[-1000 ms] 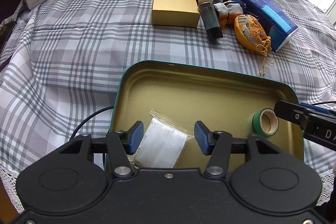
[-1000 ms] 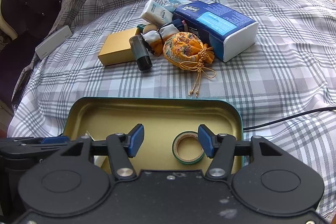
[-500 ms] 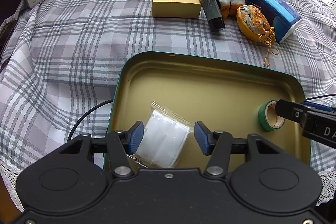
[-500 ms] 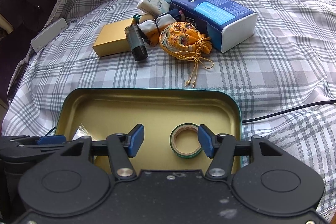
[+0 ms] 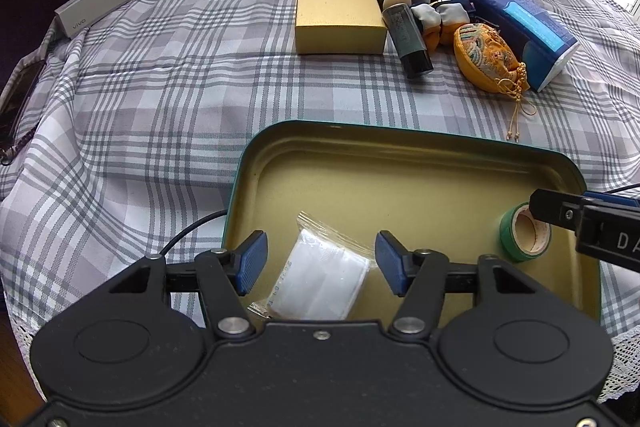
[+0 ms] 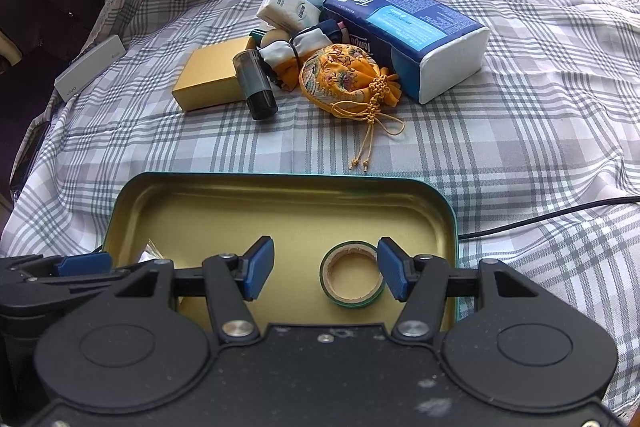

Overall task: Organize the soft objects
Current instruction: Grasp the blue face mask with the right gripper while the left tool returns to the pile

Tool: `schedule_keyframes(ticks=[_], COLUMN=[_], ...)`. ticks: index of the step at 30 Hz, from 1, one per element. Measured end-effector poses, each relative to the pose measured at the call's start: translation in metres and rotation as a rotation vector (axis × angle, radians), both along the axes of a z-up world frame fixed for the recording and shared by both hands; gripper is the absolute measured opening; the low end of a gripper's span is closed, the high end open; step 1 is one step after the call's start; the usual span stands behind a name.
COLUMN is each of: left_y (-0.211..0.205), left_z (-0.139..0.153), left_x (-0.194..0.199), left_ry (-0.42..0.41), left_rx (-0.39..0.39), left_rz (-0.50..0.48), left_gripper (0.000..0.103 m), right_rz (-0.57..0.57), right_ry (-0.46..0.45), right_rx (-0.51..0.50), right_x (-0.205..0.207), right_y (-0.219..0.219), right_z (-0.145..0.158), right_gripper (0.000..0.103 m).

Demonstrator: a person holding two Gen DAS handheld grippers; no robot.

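Your clear bag of white pads point(image 5: 324, 273) lies flat in the gold tin tray point(image 5: 400, 163). The orange embroidered pouch point(image 6: 340, 79) and blue tissue pack point(image 6: 408, 35) rest beyond it.

We see bare tray floor point(image 5: 420, 187) between sachet point(image 5: 324, 277) and tape roll point(image 5: 524, 237); clutter pile point(image 6: 320, 63) crowds beyond.

packet point(image 5: 326, 277): we see its near edge go under the left gripper's body; in the right view only a corner shows
tin point(image 6: 400, 187): near rim hidden in both views
small items behind the gold box point(image 5: 338, 15): overlapped, we cannot tell them apart
cable point(image 6: 540, 217): cut off
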State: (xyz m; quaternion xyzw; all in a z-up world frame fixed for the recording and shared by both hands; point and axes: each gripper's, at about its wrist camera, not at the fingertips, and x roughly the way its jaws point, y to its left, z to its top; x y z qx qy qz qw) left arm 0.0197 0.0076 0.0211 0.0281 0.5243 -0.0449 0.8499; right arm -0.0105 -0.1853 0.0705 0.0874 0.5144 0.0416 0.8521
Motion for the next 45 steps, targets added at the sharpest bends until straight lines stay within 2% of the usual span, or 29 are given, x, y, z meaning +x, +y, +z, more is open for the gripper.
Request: schedule_keyframes(ticks=[5, 8, 11, 13, 19, 26, 33, 36, 45], left_y=[-0.001, -0.001, -0.004, -0.005, -0.008, -0.010, -0.005, -0.005, -0.006], left_z=[0.008, 0.014, 0.019, 0.021, 0.026, 0.031, 0.045, 0.047, 0.050], left_x=[-0.001, -0.004, -0.005, -0.005, -0.006, -0.004, 0.004, 0.013, 0.044], left_ry=[-0.053, -0.115, -0.148, -0.162, -0.216, -0.242, -0.294, -0.294, -0.284], left_rx=[-0.009, -0.018, -0.021, -0.021, -0.025, -0.056, -0.156, -0.172, -0.224], left_rz=[0.010, 0.027, 0.022, 0.023, 0.031, 0.033, 0.048, 0.049, 0.046], left_gripper=[0.057, 0.057, 0.058, 0.058, 0.059, 0.059, 0.059, 0.062, 0.062], right_rz=[-0.014, -0.024, -0.036, -0.042, -0.110, -0.115, -0.073, -0.062, -0.016], right_ry=[-0.040, -0.077, -0.113, -0.133, -0.251, -0.334, -0.418, -0.432, -0.430], right_rx=[-0.002, -0.008, -0.013, -0.012, 0.015, 0.008, -0.011, -0.001, -0.017], right_x=[0.002, 0.002, 0.002, 0.003, -0.001, 0.005, 0.019, 0.030, 0.078], right_y=[0.000, 0.000, 0.001, 0.001, 0.001, 0.002, 0.006, 0.005, 0.002], right_z=[0.005, 0.011, 0.016, 0.018, 0.029, 0.040, 0.054, 0.059, 0.063], right_gripper=[0.061, 0.067, 0.073, 0.074, 0.082, 0.083, 0.084, 0.084, 0.080])
